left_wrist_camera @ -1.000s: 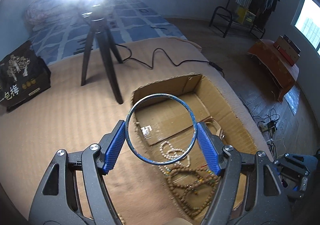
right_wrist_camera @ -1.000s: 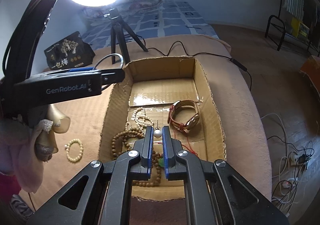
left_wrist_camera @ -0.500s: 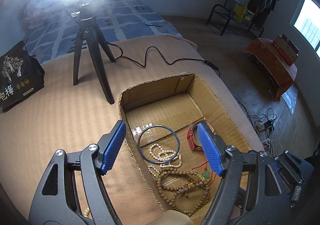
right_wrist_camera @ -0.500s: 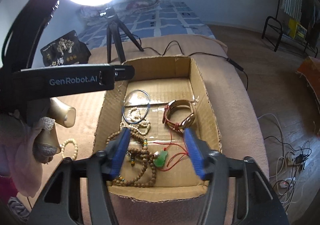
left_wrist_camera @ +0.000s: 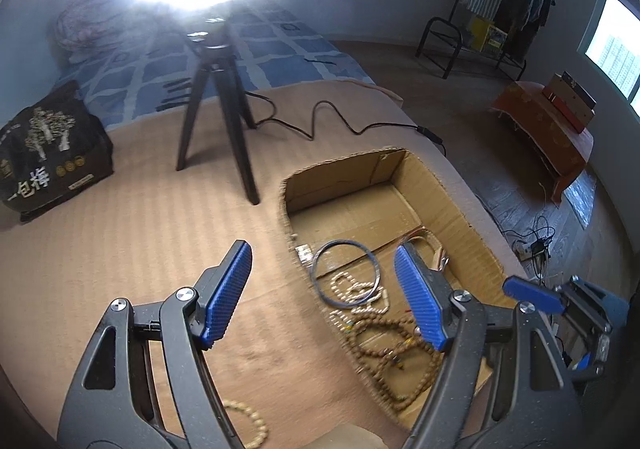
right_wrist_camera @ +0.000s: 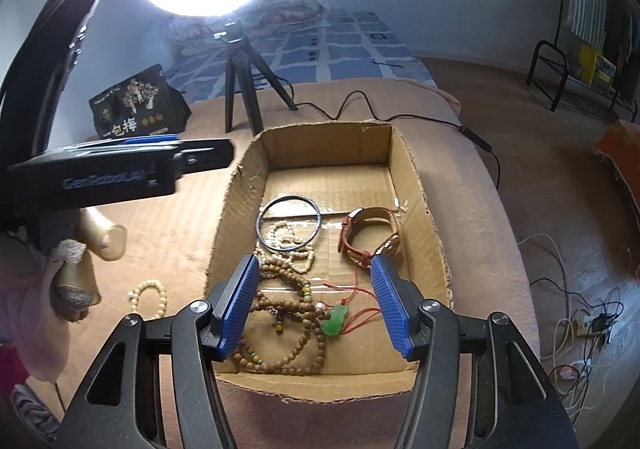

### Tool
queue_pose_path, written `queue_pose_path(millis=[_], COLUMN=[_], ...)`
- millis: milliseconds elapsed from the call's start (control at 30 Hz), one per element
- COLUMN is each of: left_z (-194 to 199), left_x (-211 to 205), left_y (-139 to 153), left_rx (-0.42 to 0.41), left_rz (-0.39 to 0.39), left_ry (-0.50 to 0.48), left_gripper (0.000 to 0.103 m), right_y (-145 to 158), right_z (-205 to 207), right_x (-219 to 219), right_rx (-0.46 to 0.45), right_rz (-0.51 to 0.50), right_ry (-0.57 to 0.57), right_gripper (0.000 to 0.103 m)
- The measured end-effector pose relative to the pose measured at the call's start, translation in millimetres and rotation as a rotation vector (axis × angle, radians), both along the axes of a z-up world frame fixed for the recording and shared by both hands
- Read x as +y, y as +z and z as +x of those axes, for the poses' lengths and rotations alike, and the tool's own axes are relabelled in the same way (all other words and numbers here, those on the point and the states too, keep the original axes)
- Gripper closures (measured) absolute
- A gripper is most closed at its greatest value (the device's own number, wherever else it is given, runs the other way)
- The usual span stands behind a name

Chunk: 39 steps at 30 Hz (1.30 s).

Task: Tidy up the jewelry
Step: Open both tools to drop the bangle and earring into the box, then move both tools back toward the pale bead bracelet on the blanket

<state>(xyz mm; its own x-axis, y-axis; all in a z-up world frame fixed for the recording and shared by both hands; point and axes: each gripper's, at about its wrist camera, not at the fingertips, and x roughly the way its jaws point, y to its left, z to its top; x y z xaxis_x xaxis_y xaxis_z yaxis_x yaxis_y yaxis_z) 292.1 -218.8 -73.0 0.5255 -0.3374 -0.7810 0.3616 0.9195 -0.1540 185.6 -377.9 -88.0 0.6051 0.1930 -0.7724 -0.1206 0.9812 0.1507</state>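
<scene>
A cardboard box (right_wrist_camera: pixel 400 153) lies open on the tan bed cover. In it are a thin blue-grey bangle (right_wrist_camera: pixel 289 197), a white bead strand (right_wrist_camera: pixel 280 237), a brown-strapped watch (right_wrist_camera: pixel 390 247), a green pendant on red cord (right_wrist_camera: pixel 335 323) and a brown wooden bead necklace (right_wrist_camera: pixel 296 361). My right gripper (right_wrist_camera: pixel 314 259) hangs open over the box's near half, nothing between its pads. My left gripper (left_wrist_camera: pixel 323 249) is open and empty above the box's left wall, with the bangle (left_wrist_camera: pixel 313 274) lying below it. A cream bead bracelet (right_wrist_camera: pixel 148 297) lies on the cover left of the box.
A ring light on a black tripod (left_wrist_camera: pixel 224 121) stands behind the box, its cable (left_wrist_camera: pixel 340 121) trailing right. A black printed bag (left_wrist_camera: pixel 44 145) sits at the far left. The bed edge drops to the floor and a power strip (right_wrist_camera: pixel 592 323) at right.
The left gripper released the bangle, which now lies in the box, and has since shifted left and up. The right gripper went from shut on a small pearl piece to open.
</scene>
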Motion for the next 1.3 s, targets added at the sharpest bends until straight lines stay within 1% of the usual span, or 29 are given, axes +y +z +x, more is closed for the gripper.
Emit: queue_pose_path(millis=[167, 333, 500, 600, 700, 767, 800, 833, 867, 900, 1000, 1067, 1100, 1133, 1200, 1267, 1300], left_z=[-14, -28, -48, -61, -73, -79, -82, -84, -87, -89, -92, -96, -98, -101, -103, -104, -104], left_x=[37, 78, 120, 139, 154, 160, 162, 164, 165, 167, 171, 170, 168, 166, 162, 159, 158], left_y=[10, 12, 1, -12, -21, -29, -33, -35, -38, -41, -49, -55, -56, -59, -65, -71, -74], left_rx=[-0.04, -0.054, -0.048, -0.032, -0.016, -0.003, 0.003, 0.006, 0.012, 0.021, 0.048, 0.059, 0.062, 0.066, 0.081, 0.099, 0.11], left_rz=[0.019, 0.053, 0.094, 0.109, 0.109, 0.113, 0.118, 0.123, 0.124, 0.117, 0.09, 0.09, 0.091, 0.093, 0.098, 0.097, 0.096], left_ry=[0.012, 0.015, 0.024, 0.022, 0.017, 0.01, 0.002, -0.001, -0.005, -0.011, -0.026, -0.054, -0.066, -0.084, -0.111, -0.126, -0.134], left_gripper=[0.027, 0.027, 0.027, 0.027, 0.027, 0.031, 0.036, 0.039, 0.04, 0.041, 0.053, 0.054, 0.056, 0.06, 0.063, 0.066, 0.07], right_y=[4, 6, 6, 2, -5, -10, -12, -15, -18, -22, -36, -43, -47, -50, -57, -63, -66], right_z=[-2, -6, -11, -13, -16, -17, -17, -16, -16, -15, -13, -12, -11, -11, -8, -7, -7], right_x=[9, 27, 51, 70, 92, 105, 109, 115, 119, 124, 138, 146, 150, 153, 157, 159, 160], right_rx=[-0.017, -0.018, -0.006, 0.024, 0.058, 0.071, 0.078, 0.089, 0.099, 0.11, 0.149, 0.166, 0.177, 0.184, 0.199, 0.21, 0.217], right_rz=[0.01, 0.025, 0.053, 0.08, 0.079, 0.071, 0.071, 0.073, 0.074, 0.073, 0.048, 0.022, 0.009, -0.001, -0.025, -0.041, -0.047], right_ry=[0.025, 0.079, 0.148, 0.2, 0.252, 0.279, 0.287, 0.294, 0.298, 0.302, 0.323, 0.329, 0.333, 0.334, 0.329, 0.322, 0.32], right_gripper=[0.045, 0.044, 0.044, 0.044, 0.044, 0.044, 0.044, 0.044, 0.044, 0.044, 0.044, 0.044, 0.044, 0.045, 0.045, 0.047, 0.052])
